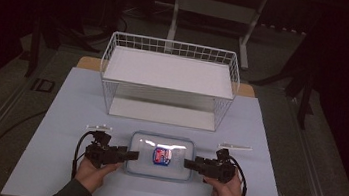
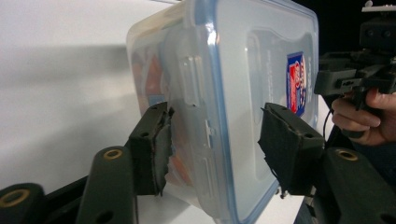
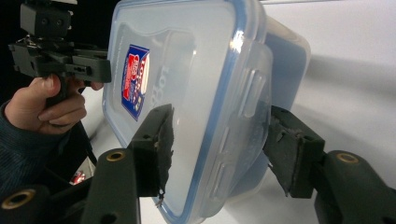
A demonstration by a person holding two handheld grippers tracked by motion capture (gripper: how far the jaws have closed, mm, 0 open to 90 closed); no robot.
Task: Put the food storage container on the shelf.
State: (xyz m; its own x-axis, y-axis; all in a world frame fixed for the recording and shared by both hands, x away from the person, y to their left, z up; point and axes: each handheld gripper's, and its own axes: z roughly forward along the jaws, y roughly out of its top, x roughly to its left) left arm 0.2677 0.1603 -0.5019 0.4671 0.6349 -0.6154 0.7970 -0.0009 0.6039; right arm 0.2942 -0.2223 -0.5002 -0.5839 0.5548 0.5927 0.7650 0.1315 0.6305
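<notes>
- A clear plastic container (image 1: 161,156) with a blue-rimmed snap lid lies flat on the pale blue table (image 1: 59,114), just in front of the white wire rack (image 1: 168,79)
- The container is a rounded rectangle; its lid carries a small red, white and blue label (image 1: 161,156) at the middle, and moulded locking flaps hang down its short ends
- Through the cloudy wall in the left gripper view something orange shows inside the container; what it is cannot be told
- The wire rack is a two-level basket of thin white wire with flat white shelf boards, both shelves bare
- The left gripper (image 2: 215,140) sits at the container's left end, jaws narrowed around the locking flap: one worn black pad presses the wall under the flap, the other lies against the lid's top, so it grips that end
- The right gripper (image 3: 217,142) straddles the container's right end, one pad over the lid and one near the wall; its jaws stand partly open, and whether the pads press cannot be told
- Both pads look like frayed black foam
</notes>
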